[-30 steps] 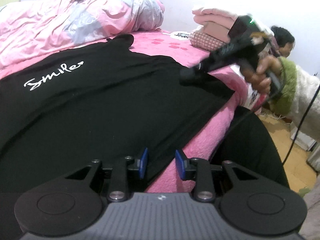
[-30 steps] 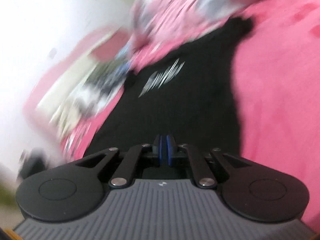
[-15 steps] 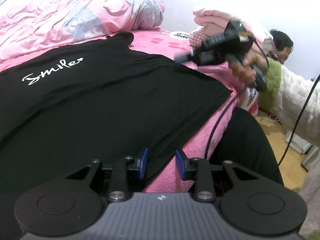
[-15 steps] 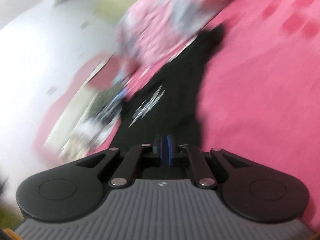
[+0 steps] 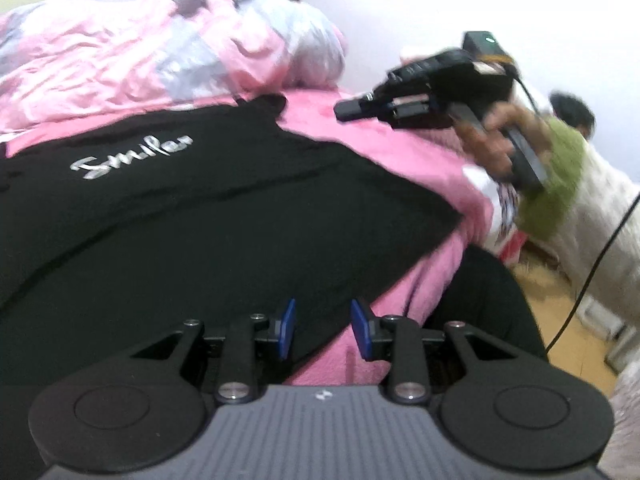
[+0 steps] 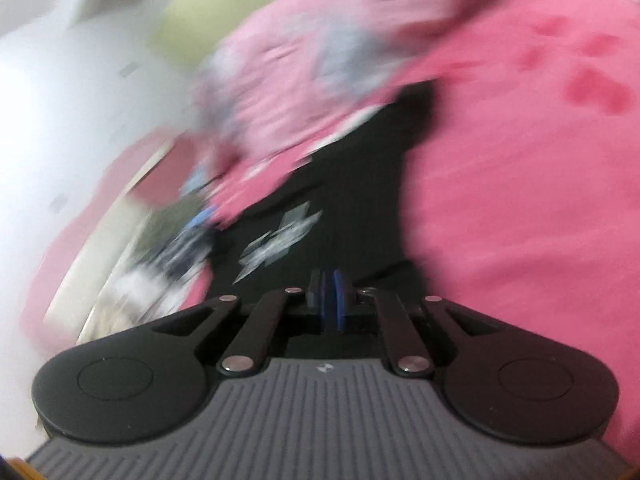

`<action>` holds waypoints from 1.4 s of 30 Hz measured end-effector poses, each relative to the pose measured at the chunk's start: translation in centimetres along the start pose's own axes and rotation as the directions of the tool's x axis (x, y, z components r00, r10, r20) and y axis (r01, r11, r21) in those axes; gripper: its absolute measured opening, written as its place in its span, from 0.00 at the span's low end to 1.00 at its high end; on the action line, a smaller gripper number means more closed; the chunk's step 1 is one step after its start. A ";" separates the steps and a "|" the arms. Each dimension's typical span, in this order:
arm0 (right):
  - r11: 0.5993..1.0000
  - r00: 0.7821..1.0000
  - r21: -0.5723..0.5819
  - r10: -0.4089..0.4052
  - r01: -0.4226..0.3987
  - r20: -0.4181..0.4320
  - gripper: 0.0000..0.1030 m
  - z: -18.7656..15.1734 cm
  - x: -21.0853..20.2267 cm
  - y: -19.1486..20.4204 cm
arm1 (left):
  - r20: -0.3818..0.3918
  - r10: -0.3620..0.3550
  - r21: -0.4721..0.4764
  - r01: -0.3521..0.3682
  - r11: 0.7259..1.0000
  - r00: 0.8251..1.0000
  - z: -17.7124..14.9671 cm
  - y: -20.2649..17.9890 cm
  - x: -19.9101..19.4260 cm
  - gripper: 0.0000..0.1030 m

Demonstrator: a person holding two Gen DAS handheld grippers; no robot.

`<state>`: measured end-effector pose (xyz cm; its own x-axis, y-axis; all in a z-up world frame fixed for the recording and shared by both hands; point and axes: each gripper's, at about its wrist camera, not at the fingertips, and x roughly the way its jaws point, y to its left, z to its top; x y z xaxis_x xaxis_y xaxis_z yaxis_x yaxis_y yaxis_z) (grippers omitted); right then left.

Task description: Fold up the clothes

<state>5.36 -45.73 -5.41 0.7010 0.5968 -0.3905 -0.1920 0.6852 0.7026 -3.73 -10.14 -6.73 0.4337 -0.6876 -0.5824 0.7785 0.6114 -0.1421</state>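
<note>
A black T-shirt (image 5: 200, 220) with a white "Smile" print lies spread flat on the pink bed cover (image 5: 400, 148). My left gripper (image 5: 322, 308) hovers over the shirt's near hem; its blue pads stand apart with nothing between them. In the left wrist view a hand holds my right gripper (image 5: 340, 110) in the air over the bed cover, beyond the shirt's right edge, fingers pointing left. The right wrist view is blurred by motion: the right gripper (image 6: 329, 280) is shut with its blue pads together and empty, and the black shirt (image 6: 360, 184) stretches away ahead of it.
A crumpled pink and grey duvet (image 5: 160, 52) is heaped at the far side of the bed. On the right are a white sleeve with a green cuff (image 5: 556, 172), a black trouser leg (image 5: 488, 300), a trailing cable (image 5: 592, 276) and yellow floor (image 5: 560, 320).
The right gripper has lifted away from the shirt's right edge and swung up and further over the bed, still shut. The left gripper has risen slightly; its pads stay apart.
</note>
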 end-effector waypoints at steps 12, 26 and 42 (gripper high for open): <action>0.864 0.817 -0.310 0.179 -0.397 -0.548 0.06 -5.5 20.3 19.6 | 0.017 0.283 -0.299 -0.265 0.917 0.959 -3.9 8.6 -4.2 0.26; 0.938 0.862 -0.192 0.166 -0.288 -0.479 0.05 -3.4 32.3 20.7 | 0.053 0.221 -0.369 -0.186 0.911 0.974 -5.9 9.9 -5.3 0.19; 0.963 0.871 0.125 0.271 -0.240 -0.410 0.06 -3.4 31.8 17.1 | 0.092 0.292 -0.371 -0.239 0.897 0.952 -5.5 9.0 -9.0 0.28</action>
<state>21.99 -13.62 -7.79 0.2772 0.8764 -0.3937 -0.2674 0.4640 0.8445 -3.13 3.64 -7.17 0.6823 -0.5120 -0.5219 0.4264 0.8585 -0.2848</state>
